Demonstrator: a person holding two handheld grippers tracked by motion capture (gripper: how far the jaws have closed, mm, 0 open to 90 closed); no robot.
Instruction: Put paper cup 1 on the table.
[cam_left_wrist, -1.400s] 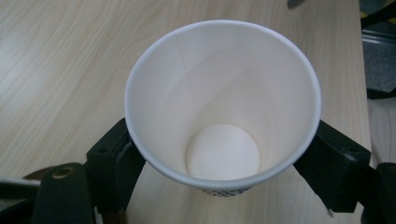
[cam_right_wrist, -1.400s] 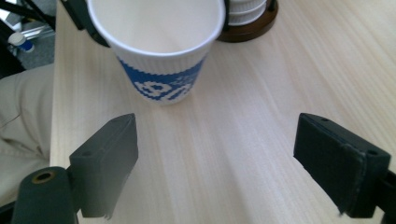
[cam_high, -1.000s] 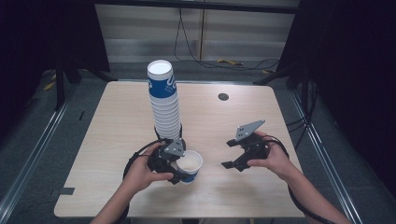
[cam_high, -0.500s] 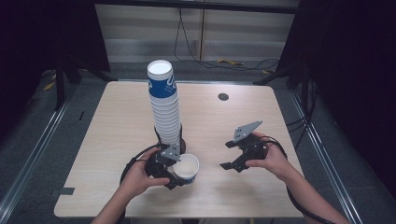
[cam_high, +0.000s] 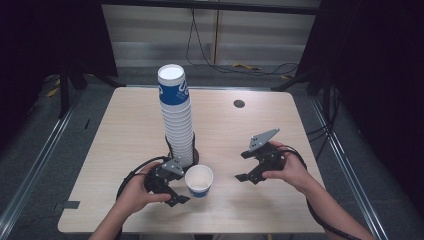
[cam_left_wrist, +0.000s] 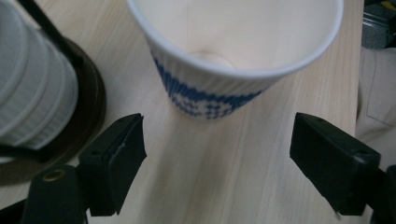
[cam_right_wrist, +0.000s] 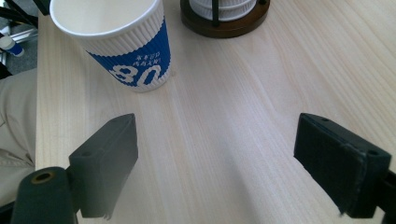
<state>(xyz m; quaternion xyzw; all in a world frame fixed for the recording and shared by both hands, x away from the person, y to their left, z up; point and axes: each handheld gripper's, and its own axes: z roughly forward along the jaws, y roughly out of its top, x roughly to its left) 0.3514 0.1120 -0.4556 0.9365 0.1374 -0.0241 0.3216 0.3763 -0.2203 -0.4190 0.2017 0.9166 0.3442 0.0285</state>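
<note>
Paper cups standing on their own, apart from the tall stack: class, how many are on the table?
1. The single paper cup stands upright on the table, in front of the cup stack and beside the left claw. Others may be hidden behind the stack.

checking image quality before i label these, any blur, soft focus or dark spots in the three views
High view: table evenly lit, surroundings almost black, cup stack sharp. Left gripper view: single paper cup fairly sharp, jaws and stack base softer. Right gripper view: the cup's print readable, near jaws blurred, no glare.
</note>
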